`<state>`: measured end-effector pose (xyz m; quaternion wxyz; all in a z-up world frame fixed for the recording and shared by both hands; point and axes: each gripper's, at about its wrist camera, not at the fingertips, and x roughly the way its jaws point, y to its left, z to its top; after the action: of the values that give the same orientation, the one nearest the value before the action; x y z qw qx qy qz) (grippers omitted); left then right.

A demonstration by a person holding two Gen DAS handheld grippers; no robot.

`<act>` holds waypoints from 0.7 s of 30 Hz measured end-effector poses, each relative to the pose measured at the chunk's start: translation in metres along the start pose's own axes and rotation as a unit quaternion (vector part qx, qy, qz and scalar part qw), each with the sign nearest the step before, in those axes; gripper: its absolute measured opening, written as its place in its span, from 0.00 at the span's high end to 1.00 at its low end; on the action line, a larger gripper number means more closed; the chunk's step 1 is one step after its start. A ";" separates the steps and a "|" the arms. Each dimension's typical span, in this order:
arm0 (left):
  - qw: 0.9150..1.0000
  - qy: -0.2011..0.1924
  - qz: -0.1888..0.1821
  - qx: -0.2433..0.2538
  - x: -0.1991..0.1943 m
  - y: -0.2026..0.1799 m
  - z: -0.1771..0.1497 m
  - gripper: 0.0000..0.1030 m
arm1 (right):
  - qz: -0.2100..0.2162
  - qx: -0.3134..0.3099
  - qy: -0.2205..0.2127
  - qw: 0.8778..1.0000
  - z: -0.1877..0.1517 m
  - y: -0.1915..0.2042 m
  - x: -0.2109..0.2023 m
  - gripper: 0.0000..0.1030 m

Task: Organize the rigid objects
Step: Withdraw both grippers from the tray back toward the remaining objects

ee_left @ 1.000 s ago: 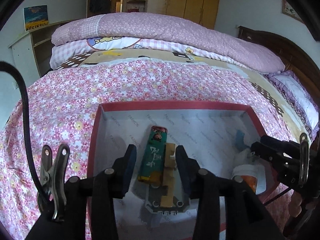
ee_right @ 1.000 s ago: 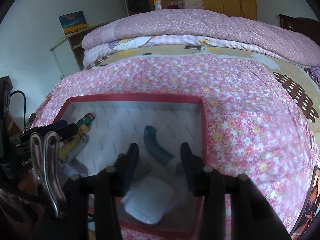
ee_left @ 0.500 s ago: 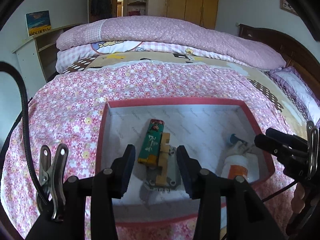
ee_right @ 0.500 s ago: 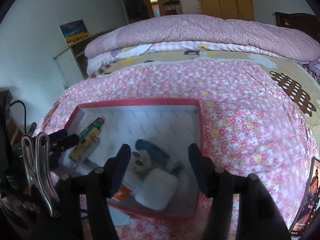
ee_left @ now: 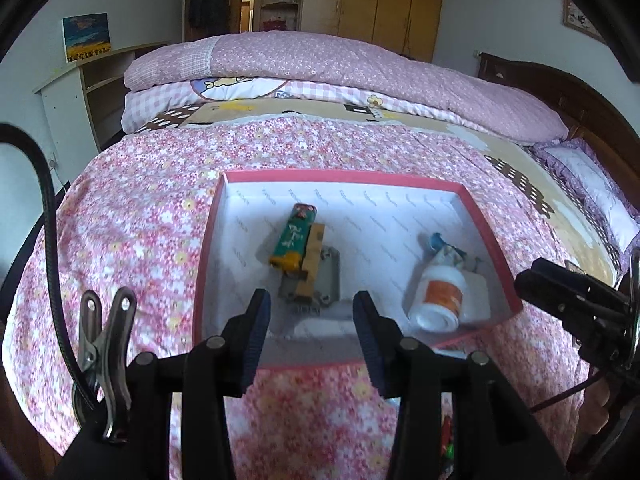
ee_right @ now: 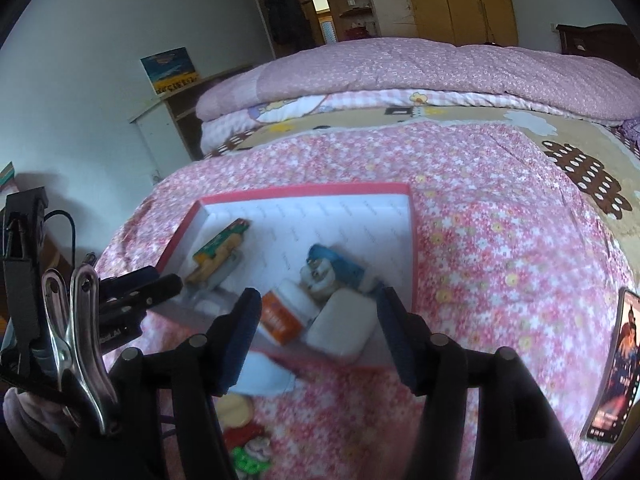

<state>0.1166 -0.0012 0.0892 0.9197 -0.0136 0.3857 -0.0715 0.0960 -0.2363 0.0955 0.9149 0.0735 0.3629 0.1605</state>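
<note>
A red-rimmed box [ee_left: 486, 236] with a white inside lies on the flowered bedspread. In its left half a green lighter [ee_left: 294, 236] rests against a wooden piece [ee_left: 314, 260] and a grey part [ee_left: 330, 276]. In its right half lie a white bottle with an orange label [ee_left: 438, 296], a blue tube [ee_right: 340, 264] and a white case [ee_right: 342, 324]. My left gripper [ee_left: 312, 320] hangs open over the box's near wall, holding nothing. My right gripper [ee_right: 318, 328] stands open above the bottle [ee_right: 280, 312] and the case, clear of both.
A phone [ee_right: 612, 368] lies on the bedspread to the right of the box. Small colourful items [ee_right: 244, 444] and a pale blue thing [ee_right: 264, 376] sit near the bed's front edge. Folded quilts [ee_left: 320, 64] are stacked at the back, and a wooden headboard [ee_left: 560, 96] stands on the right.
Both grippers have drawn back and up from inside the box to its near edge. The right jaws have spread wider. The objects stay in the box.
</note>
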 end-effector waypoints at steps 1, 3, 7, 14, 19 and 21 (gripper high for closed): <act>1.000 -0.001 0.000 0.001 -0.003 -0.001 -0.002 0.56 | 0.001 -0.001 0.000 1.000 -0.003 0.001 -0.002 0.40; 1.000 -0.003 0.000 0.002 -0.009 -0.003 -0.008 0.56 | 0.001 -0.003 -0.002 1.000 -0.009 0.001 -0.008 0.40; 1.000 -0.004 -0.003 0.006 -0.019 -0.008 -0.017 0.56 | 0.003 0.000 -0.003 1.000 -0.020 -0.001 -0.018 0.40; 1.000 -0.002 -0.008 0.011 -0.031 -0.015 -0.037 0.56 | 0.001 -0.004 0.008 1.000 -0.043 0.000 -0.029 0.40; 1.000 0.005 -0.012 0.007 -0.032 -0.015 -0.048 0.56 | 0.002 -0.005 0.019 1.000 -0.058 0.003 -0.031 0.40; 1.000 0.007 -0.013 0.006 -0.032 -0.015 -0.051 0.56 | 0.002 -0.004 0.025 1.000 -0.064 0.005 -0.030 0.40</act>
<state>0.0560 -0.0096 0.0775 0.9162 -0.0129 0.3913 -0.0853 0.0308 -0.2408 0.0695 0.9054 0.0666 0.3853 0.1653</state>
